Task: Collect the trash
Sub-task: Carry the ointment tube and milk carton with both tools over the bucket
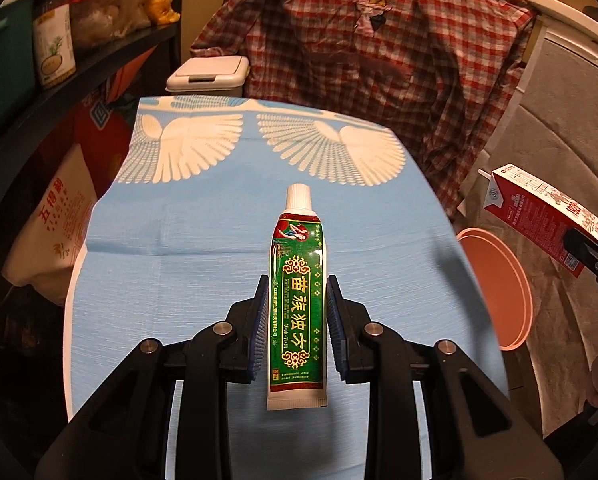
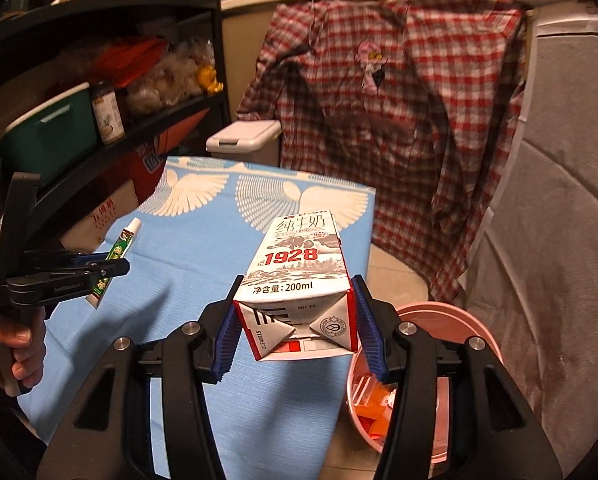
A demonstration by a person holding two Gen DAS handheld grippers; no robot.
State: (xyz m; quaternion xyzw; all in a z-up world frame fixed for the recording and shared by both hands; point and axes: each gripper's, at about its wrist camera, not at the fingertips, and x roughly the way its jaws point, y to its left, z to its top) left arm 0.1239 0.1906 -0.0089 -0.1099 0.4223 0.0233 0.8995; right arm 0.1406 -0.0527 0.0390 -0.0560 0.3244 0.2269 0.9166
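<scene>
A green ointment tube with a white cap hangs above the blue cloth, and my left gripper is shut on its lower half. The same tube and left gripper show at the left of the right wrist view. My right gripper is shut on a red and white milk carton, held in the air beside the table's right edge. In the left wrist view that carton appears at the far right. A pink bin stands below and to the right of the carton, with orange scraps inside.
The blue cloth with white wing patterns covers the table. A plaid shirt hangs behind it, a white lidded bin stands at the far edge, black shelves with jars and bags run along the left. A grey cover fills the right.
</scene>
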